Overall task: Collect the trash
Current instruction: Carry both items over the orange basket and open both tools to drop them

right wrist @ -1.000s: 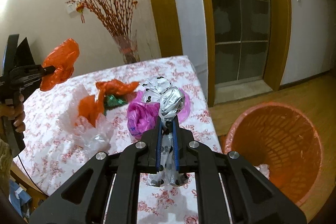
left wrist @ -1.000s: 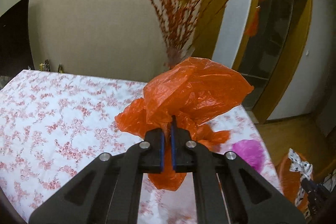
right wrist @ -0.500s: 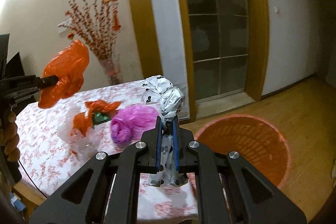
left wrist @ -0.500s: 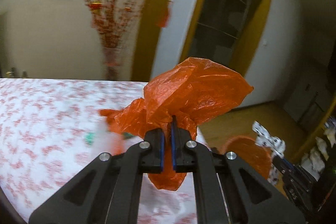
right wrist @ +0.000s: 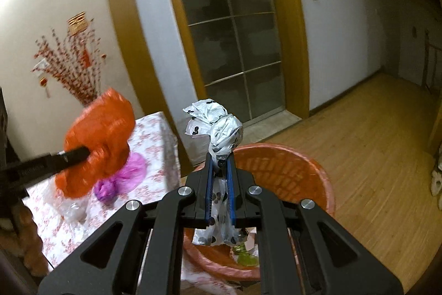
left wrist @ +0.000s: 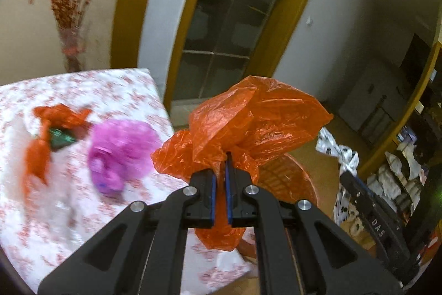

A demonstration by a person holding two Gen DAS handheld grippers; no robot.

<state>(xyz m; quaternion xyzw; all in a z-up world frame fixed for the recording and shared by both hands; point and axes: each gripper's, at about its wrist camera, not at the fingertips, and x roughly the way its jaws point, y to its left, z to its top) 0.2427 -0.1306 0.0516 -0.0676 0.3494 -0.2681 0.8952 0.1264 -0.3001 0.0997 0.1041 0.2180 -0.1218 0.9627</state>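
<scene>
The left gripper [left wrist: 220, 177] has its jaws pinching a crumpled orange bag [left wrist: 257, 115], and the right gripper [right wrist: 220, 179] pinches a white spotted bag [right wrist: 218, 129]; each is clamped by a gathered neck so the loose plastic cannot slip. The spotted bag hangs over the orange basket [right wrist: 290, 165], ready to drop. A second ago both bags were above the worktop [left wrist: 83, 90]; the basket is now much nearer, the orange bag almost beside it.
</scene>
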